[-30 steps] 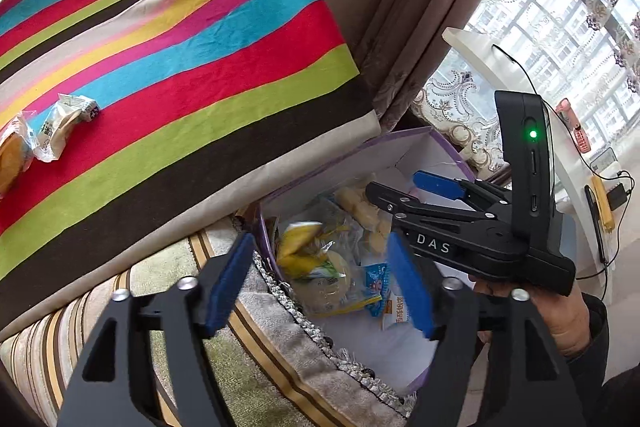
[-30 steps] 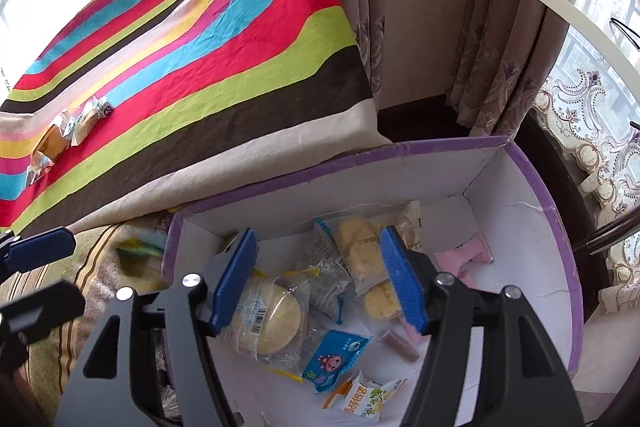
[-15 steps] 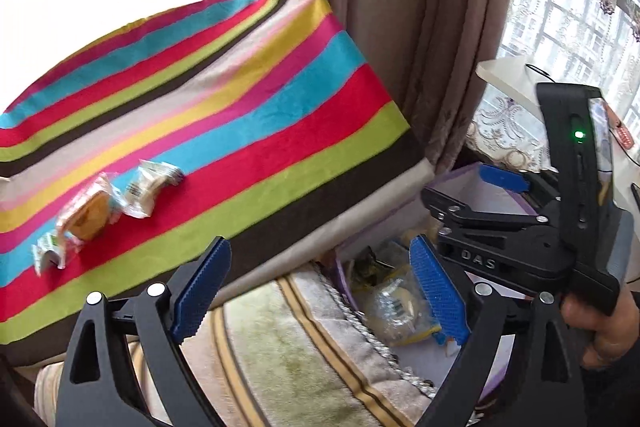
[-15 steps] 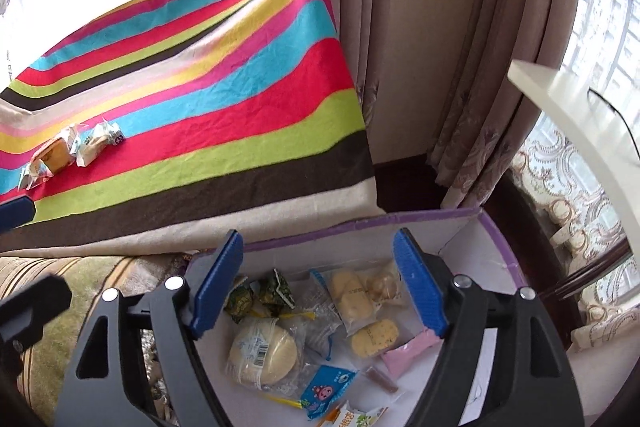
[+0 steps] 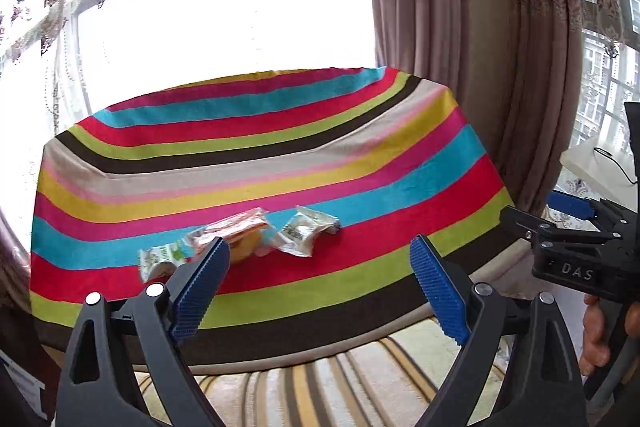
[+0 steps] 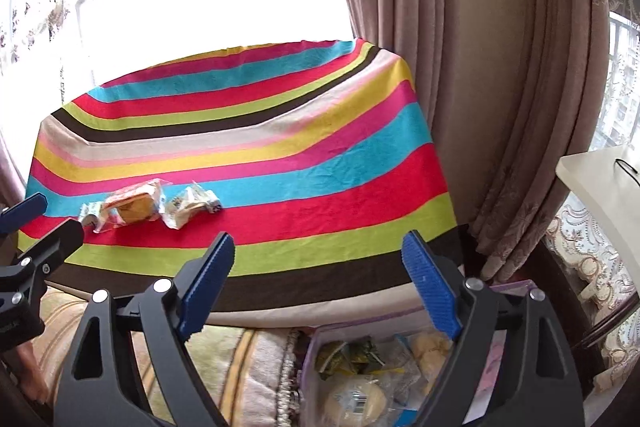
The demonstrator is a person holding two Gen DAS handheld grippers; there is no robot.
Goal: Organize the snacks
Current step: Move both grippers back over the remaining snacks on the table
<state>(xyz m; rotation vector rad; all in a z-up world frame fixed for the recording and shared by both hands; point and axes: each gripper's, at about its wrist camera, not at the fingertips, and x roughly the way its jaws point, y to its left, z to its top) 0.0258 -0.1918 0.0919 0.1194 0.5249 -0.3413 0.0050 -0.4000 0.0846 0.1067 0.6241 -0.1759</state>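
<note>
My left hand-held gripper (image 5: 316, 291) stands wide open with nothing between its blue pads. My right hand-held gripper (image 6: 320, 283) is opening wider, also with nothing between its pads. Both point toward a worktop (image 5: 360, 183) draped in a bright striped cloth. On the cloth, near its front left, three wrapped snacks lie close together: a green-and-white packet (image 5: 160, 259), an orange cake pack (image 5: 236, 231) and a pale crinkled pack (image 5: 306, 229). Just below my right hand-held gripper, on the floor beside a striped rug (image 6: 248, 363), sits a purple-rimmed box (image 6: 400, 327) already holding several snacks. I judge that I am between loads, heading for the next snack. The next move calls for reaching over the worktop edge, straddling one pack, and closing gently.
</note>
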